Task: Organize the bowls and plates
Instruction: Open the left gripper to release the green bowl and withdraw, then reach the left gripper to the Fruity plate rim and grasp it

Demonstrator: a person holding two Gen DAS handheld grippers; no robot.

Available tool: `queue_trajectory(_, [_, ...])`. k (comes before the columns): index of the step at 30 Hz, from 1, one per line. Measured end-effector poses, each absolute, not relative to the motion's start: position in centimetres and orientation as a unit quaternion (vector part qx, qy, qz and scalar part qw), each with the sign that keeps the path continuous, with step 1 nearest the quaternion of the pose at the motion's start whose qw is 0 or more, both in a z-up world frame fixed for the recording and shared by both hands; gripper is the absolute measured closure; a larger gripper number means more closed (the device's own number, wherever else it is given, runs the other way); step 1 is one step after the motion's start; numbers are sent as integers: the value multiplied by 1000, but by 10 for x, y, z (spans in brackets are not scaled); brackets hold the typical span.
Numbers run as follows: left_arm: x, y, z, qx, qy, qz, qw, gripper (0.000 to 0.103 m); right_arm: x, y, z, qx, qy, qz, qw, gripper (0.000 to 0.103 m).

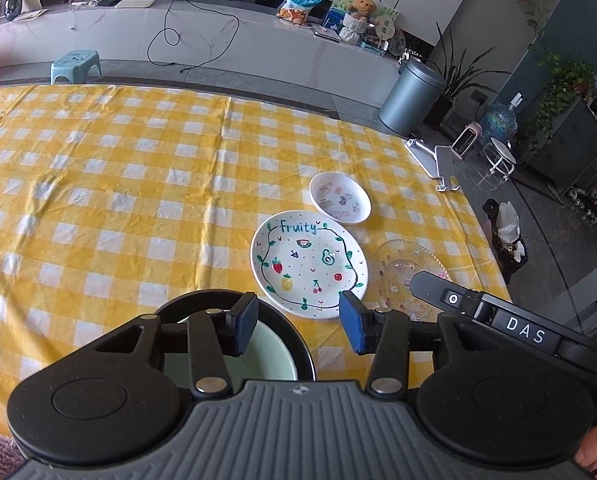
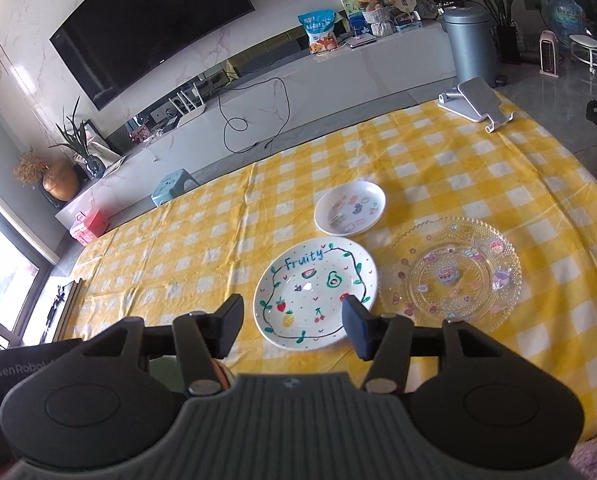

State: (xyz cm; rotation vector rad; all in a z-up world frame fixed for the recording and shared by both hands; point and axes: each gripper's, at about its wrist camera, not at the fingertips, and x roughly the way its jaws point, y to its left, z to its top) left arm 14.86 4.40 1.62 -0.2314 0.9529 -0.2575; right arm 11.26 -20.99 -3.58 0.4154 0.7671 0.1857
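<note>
1. The left gripper [image 1: 298, 322] is standing half open, gripping nothing, above a pale green bowl with a black outside [image 1: 258, 360]
2. The right gripper [image 2: 292, 326] is hanging half open and empty over the white round "Fruity" plate [image 2: 314, 292] lying on the yellow checked tablecloth [image 2: 178, 248]

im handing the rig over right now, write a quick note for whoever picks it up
Left gripper: jaws open, nothing between them, hovering by the black-rimmed green bowl at the near table edge.
Right gripper: jaws open, empty, above the near rim of the Fruity plate.
Small white sticker dish sits just behind the Fruity plate; clear glass plate to its right. All lie separate on the checked cloth.
Done: no stacking visible.
Left: gather plates and bowls together.
</note>
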Motion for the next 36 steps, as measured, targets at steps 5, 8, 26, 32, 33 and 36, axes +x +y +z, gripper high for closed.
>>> queue_trajectory(5, [175, 42, 11, -99, 465, -128, 871, 50, 136, -226, -51, 208, 376, 83, 899, 48])
queue_trajectory(8, [194, 42, 6, -91, 474, -137, 865, 50, 156, -230, -63, 206, 399, 85, 890, 51])
queue_trajectory(26, [286, 34, -68, -44, 591, -133, 795, 65, 254, -230, -114, 151, 482, 99, 857, 79])
queue_trajectory(32, [296, 34, -82, -47, 609, -130, 781, 67, 273, -226, -124, 127, 498, 103, 852, 79])
queue_trajectory(33, [297, 34, -83, -47, 612, -129, 779, 67, 275, -226, -126, 125, 501, 103, 850, 79])
queue_trajectory(36, [300, 34, -87, -48, 619, -133, 773, 67, 280, -225, -130, 122, 506, 106, 847, 79])
